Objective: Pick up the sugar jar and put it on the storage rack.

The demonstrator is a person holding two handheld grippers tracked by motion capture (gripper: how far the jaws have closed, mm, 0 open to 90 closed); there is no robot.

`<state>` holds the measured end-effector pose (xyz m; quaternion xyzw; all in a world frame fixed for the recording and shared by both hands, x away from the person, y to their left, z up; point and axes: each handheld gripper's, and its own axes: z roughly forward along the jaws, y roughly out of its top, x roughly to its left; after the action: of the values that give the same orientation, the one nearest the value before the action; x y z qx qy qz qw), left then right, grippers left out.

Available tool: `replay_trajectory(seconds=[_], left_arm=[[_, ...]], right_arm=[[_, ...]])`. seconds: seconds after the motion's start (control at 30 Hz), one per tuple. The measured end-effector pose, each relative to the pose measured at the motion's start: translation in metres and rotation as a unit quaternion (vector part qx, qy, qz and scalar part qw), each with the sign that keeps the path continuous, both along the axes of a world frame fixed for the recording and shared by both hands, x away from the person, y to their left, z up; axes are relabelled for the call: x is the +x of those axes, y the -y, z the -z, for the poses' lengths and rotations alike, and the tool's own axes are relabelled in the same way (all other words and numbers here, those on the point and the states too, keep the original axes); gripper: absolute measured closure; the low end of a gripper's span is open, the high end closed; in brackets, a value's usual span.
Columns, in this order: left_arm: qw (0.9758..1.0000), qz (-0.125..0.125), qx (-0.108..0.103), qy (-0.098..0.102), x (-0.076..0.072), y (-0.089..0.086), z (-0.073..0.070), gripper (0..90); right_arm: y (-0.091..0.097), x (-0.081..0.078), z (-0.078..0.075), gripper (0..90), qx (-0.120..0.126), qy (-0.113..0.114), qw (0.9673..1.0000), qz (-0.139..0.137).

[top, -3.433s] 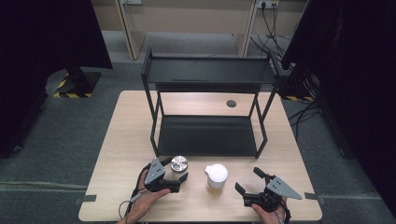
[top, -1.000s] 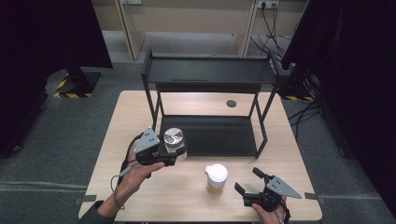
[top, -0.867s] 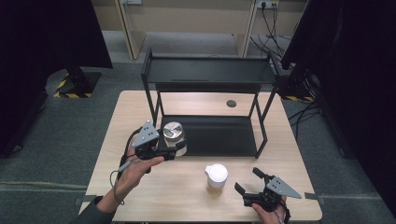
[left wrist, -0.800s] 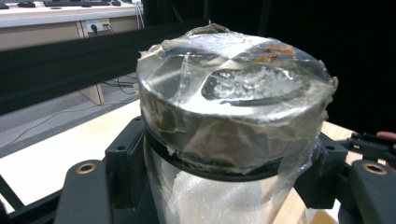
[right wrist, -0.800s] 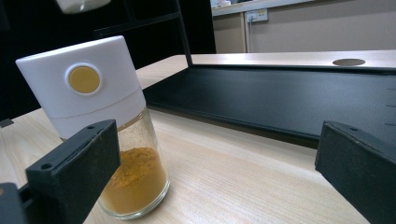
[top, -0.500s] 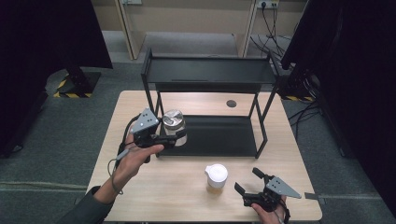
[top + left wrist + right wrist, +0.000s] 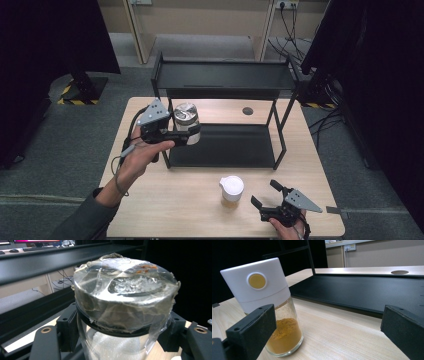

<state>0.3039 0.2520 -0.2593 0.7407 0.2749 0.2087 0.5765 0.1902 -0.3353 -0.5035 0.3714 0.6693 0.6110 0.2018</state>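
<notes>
So far, the left gripper (image 7: pixel 192 134) is clamping a clear jar (image 7: pixel 186 123) by its body, just under the silver lid, and is holding it in the air at about ten o'clock from the table's centre, in front of the left posts of the black two-tier rack (image 7: pixel 225 80). In the left gripper view the jar (image 7: pixel 125 305) is sitting upright between the black jaws; its lid is wrapped in crinkled clear film, and white grains are showing through the glass below. The rack's upper shelf edge (image 7: pixel 50 260) is running across behind the lid at roughly its height, so the jar is looking lifted to that level, though I cannot tell whether it is clearing the edge.

Judging from this, the pick-up is done and the carry is under way; what is left is setting the jar down on one of the shelves and letting go. Both the upper shelf and the lower tray (image 7: pixel 225 145) are lying bare, so nothing is stored yet.

The right gripper (image 7: pixel 266 201) is resting near the table's front edge at about five o'clock, jaws standing wide apart and holding nothing. A second jar with a white cap (image 7: pixel 231 191) and orange-brown powder is standing on the table (image 7: pixel 165 210) at six o'clock, just beside that gripper; in the right gripper view it (image 7: pixel 267 307) is showing behind the left jaw, untouched as far as I can tell. It is probably waiting its turn.
</notes>
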Motion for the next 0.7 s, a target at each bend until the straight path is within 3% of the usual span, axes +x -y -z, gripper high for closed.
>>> replay_trajectory(seconds=[0.2, 0.7], left_arm=[[1.0000, 0.001, -0.002, -0.009, 0.007, 0.002, -0.021, 31.2], [0.9997, -0.021, 0.007, -0.007, 0.019, 0.011, -0.071, 31.2]], right_arm=[[0.000, 0.000, 0.000, 0.4, 0.001, -0.001, 1.0000, 0.000], [0.000, 0.001, 0.001, 0.4, 0.003, -0.001, 1.0000, 0.000]])
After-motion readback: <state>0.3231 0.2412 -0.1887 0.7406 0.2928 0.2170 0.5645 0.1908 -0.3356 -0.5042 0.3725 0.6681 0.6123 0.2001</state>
